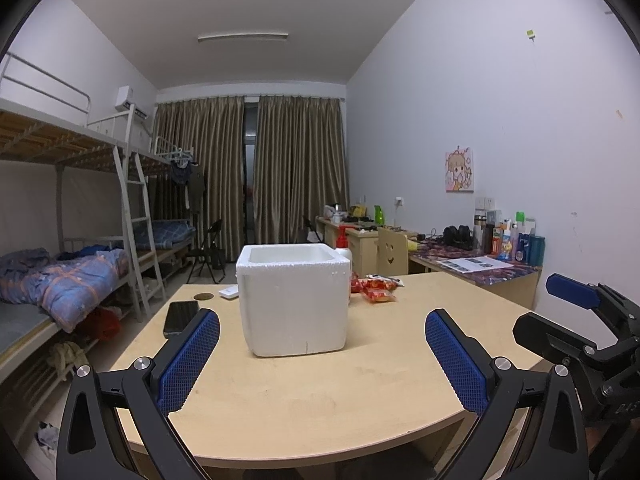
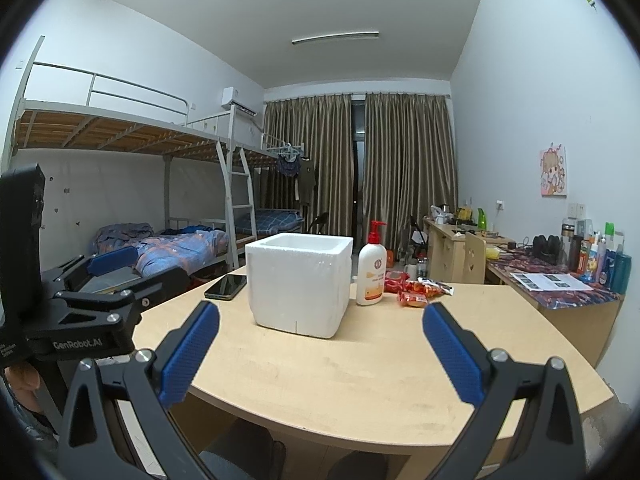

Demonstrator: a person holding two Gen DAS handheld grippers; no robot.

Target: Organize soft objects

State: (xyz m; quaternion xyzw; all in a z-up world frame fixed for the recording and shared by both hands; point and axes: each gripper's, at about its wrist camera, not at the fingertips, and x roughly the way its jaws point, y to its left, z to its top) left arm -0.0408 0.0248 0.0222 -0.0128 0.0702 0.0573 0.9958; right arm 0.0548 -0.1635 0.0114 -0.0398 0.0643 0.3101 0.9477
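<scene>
Right wrist view: red snack packets (image 2: pixel 414 294) lying flat on the surface (image 2: pixel 360 380), just beside the lotion pump bottle (image 2: pixel 372 270) and behind-right of the white foam box (image 2: pixel 298 284). Same packets visible from the left wrist view (image 1: pixel 376 289), partly hidden behind the foam box (image 1: pixel 294 300), past its right rear corner. Probably light, crinkly and soft, likely slippery film with air and crushable contents inside; best pinched gently across the flat middle or along a sealed edge, not squeezed hard. Overlapping pile, so risk of lifting two at once or dragging a neighbour. Foam box open at the top, light and easily nudged or dented, apparently the place to put the packets, though contents not visible. Right tool (image 2: pixel 320 356) spread wide, holding nothing, hovering over the near edge of the surface, well short of the packets; packets ahead and slightly right of its centre line, nearer the right fingertip. Left tool (image 1: pixel 322 360) likewise released and empty, aimed straight at the foam box, packets well apart beyond it to the right. Right tool the better placed for a first reach, passing right of the box and clear of the bottle. Dark phone (image 2: pixel 226 286) lying left of the box, out of the way.
</scene>
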